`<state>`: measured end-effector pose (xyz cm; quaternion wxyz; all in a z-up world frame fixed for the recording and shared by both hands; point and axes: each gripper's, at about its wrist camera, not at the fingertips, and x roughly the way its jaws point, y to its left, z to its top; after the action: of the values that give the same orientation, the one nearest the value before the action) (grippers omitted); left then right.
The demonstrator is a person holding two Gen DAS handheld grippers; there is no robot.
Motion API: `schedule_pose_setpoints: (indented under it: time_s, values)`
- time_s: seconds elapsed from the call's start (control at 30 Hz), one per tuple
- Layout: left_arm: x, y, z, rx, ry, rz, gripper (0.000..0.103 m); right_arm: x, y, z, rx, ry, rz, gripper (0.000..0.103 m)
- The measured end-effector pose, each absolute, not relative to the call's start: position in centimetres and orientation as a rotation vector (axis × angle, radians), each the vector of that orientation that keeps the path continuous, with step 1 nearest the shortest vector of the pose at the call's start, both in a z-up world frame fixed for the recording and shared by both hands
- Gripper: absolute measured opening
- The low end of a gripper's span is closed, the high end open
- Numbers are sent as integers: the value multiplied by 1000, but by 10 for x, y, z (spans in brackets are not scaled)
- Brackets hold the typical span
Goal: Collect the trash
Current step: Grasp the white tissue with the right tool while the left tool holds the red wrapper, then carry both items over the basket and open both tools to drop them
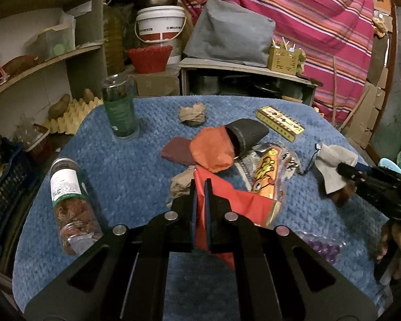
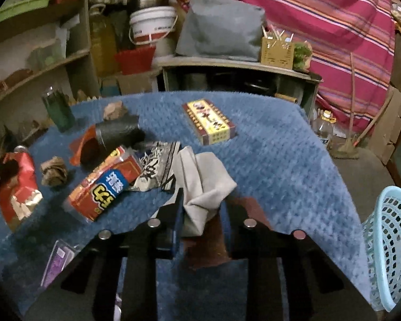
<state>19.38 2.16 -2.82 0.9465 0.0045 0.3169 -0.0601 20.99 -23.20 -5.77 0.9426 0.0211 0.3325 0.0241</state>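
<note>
The left gripper is pinching a thin red wrapper with its jaws pressed together on the sheet, so the crinkly foil-lined film is hanging limp to the right of the fingers, a hold that suits something so flat and light. The right gripper is clamping its jaws on a soft grey-white cloth, which is bunching into folds between the fingers; whether a brownish piece under it is also caught I cannot tell. Both are sitting over the blue, nubbly-textured surface, where more trash is lying scattered: a glossy orange snack packet, crumpled brown paper balls, a yellow printed box, and a clear plastic bottle on its side. A pale blue perforated basket is standing just off the surface's right edge, likely the place for the collected pieces.
</note>
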Motion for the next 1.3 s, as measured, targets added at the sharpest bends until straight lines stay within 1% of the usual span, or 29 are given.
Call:
schedule_pose_setpoints:
  time_s: [0.3, 0.63, 1.0, 1.3]
  values:
    - [183, -24, -8, 33, 610, -183, 4, 170, -287, -30, 102, 615, 6, 25]
    - [176, -116, 4, 55, 588, -305, 4, 120, -388, -11, 172, 562, -125, 25]
    - [163, -238, 2, 96, 585, -467, 4, 77, -486, -21, 181, 569, -303, 25]
    - [157, -315, -9, 134, 590, -570, 4, 56, -535, -32, 203, 576, -378, 25]
